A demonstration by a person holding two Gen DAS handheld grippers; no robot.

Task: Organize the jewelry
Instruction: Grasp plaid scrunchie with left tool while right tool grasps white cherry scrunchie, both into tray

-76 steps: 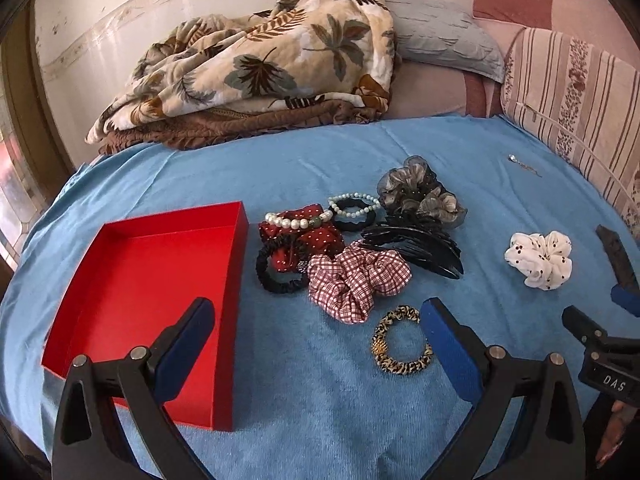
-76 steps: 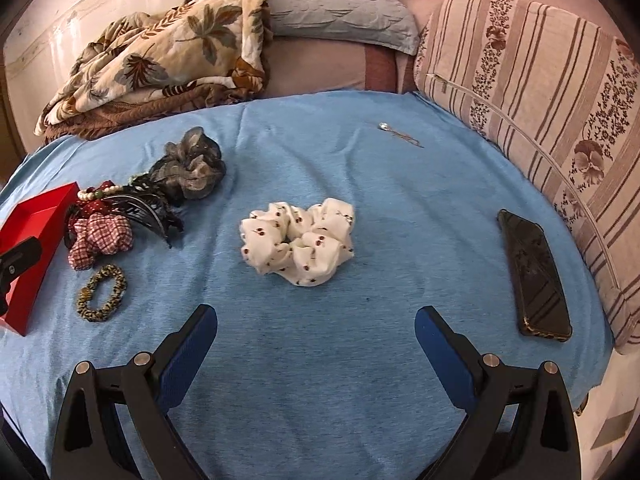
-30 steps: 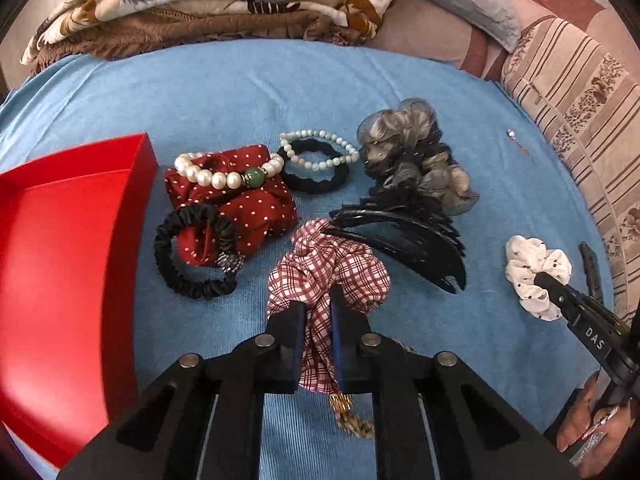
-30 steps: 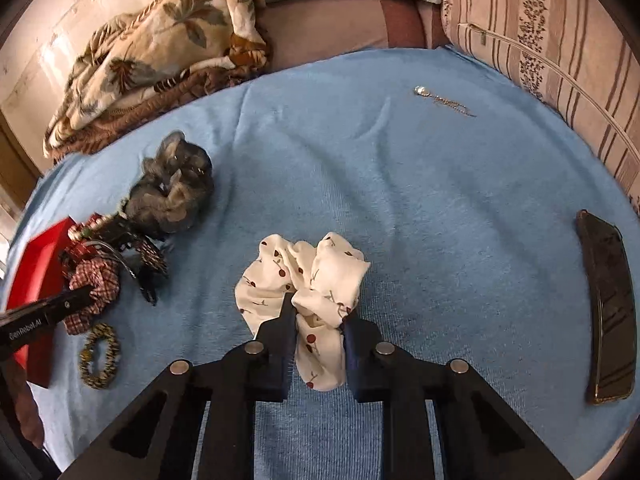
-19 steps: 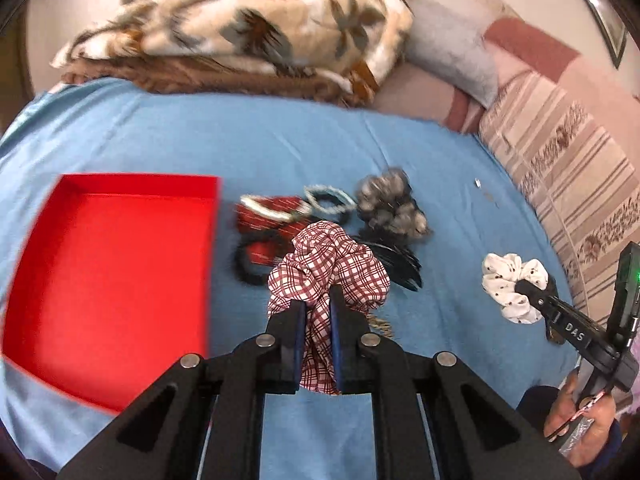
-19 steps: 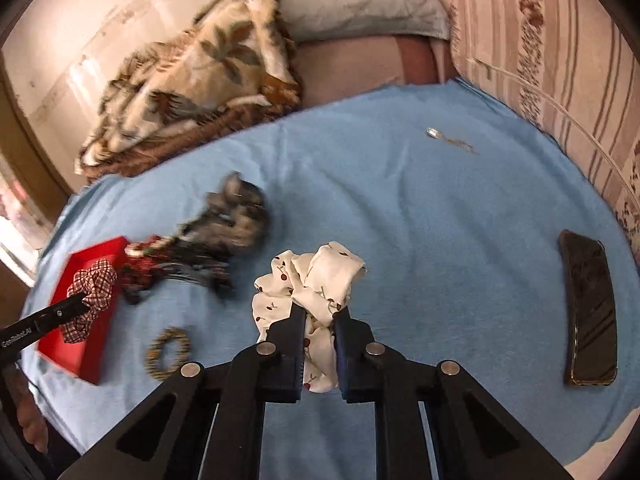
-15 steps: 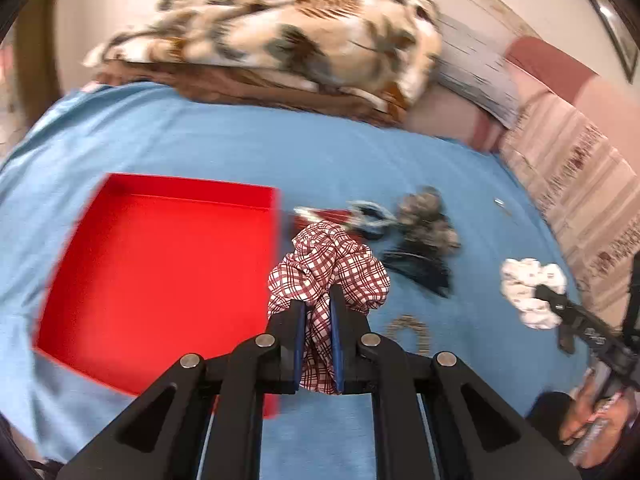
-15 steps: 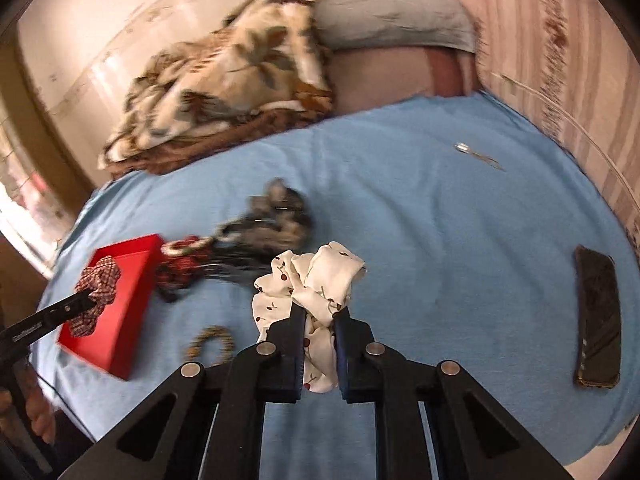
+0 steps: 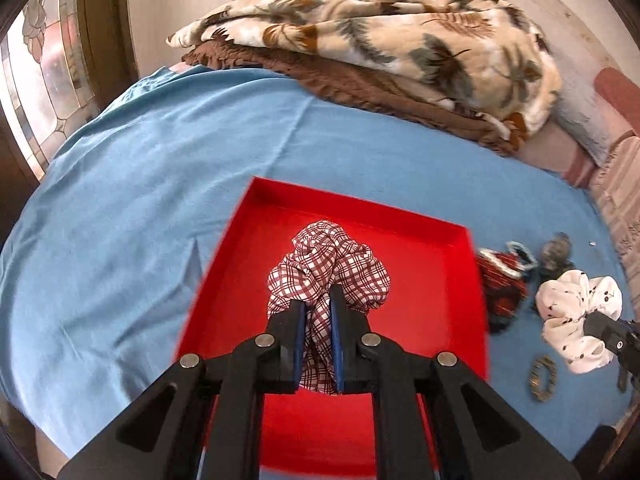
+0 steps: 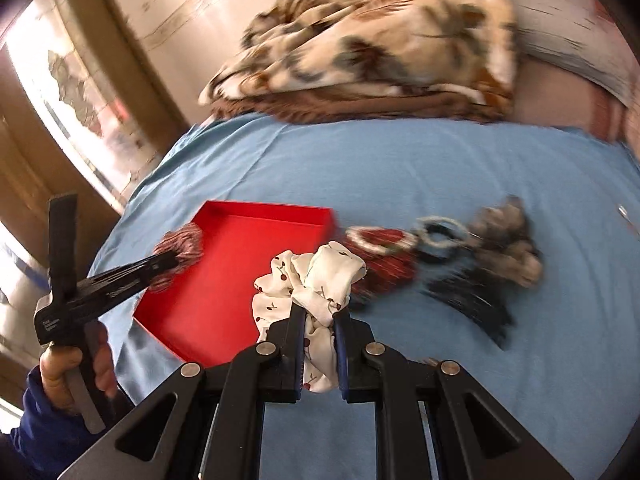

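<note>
Left wrist: left gripper (image 9: 317, 312) clamps plaid scrunchie (image 9: 328, 268) over red tray (image 9: 424, 248)

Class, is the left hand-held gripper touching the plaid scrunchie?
Touching: the left wrist view shows the left hand-held gripper clamped on the plaid scrunchie.

Home bedroom, bed under a blue sheet (image 9: 160, 184) beneath both jaws, folded leaf-print blanket (image 9: 380, 36) on a brown one far beyond them, pillows (image 9: 580, 132) beyond to the right, stained-glass window (image 9: 36, 68) far left.
</note>
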